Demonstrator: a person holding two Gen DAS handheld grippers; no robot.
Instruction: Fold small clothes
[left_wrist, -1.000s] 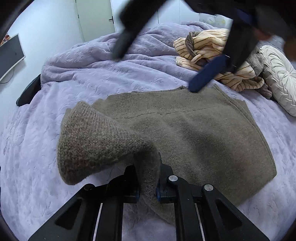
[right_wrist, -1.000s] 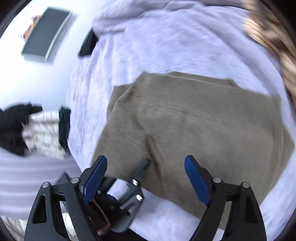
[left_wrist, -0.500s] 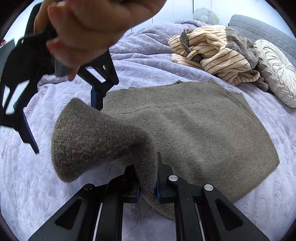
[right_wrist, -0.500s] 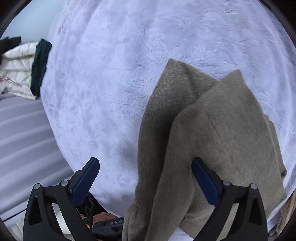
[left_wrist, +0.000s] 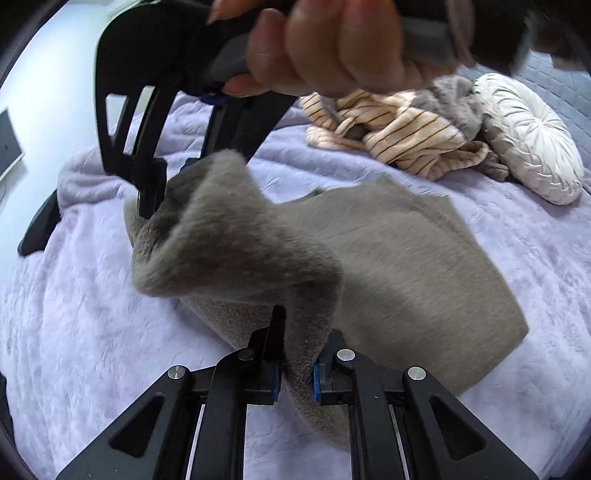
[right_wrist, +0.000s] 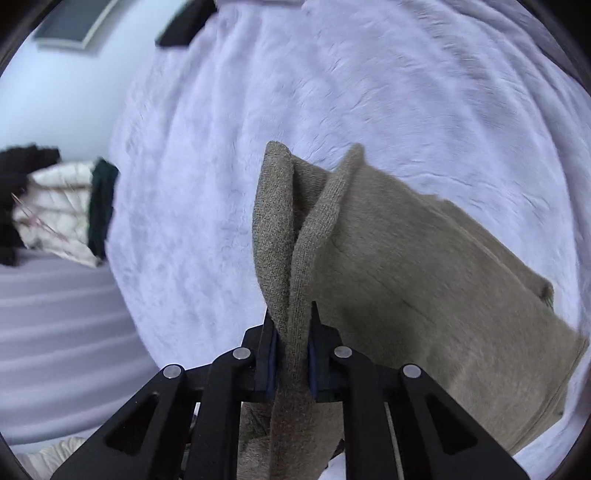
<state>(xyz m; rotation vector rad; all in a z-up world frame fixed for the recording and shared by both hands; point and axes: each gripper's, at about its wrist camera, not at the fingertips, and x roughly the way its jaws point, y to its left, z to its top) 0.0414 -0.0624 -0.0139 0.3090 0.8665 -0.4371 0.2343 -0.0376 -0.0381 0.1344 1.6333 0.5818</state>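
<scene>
Bed with a lilac quilted cover (left_wrist: 92, 332). A grey-brown knit garment (left_wrist: 406, 273) lies across its middle, the right half flat on the cover, the near-left part lifted into a raised fold.

Left gripper (left_wrist: 297, 373): jaws drawn fully together, blue pads pressed on a near edge of the knit; the fabric rises from the pinch and drapes up and to the left.

Right gripper (right_wrist: 290, 354): jaws drawn in tight, clamped on a doubled edge of the same knit garment (right_wrist: 424, 288). Two rolled hems run up from the pads and part above them. In the left wrist view the right gripper (left_wrist: 149, 199) comes down from the top left, tips sunk into the far-left end of the raised fold, with the person's hand (left_wrist: 325, 44) wrapped round its handle at the top of the frame.

Far right on the bed: a crumpled cream striped garment (left_wrist: 399, 133) mixed with a grey furry piece, touching a round pleated white cushion (left_wrist: 532, 144).

Left of the bed, off its edge: a heap of black and white clothes (right_wrist: 48, 206). Motion blur in both views.
</scene>
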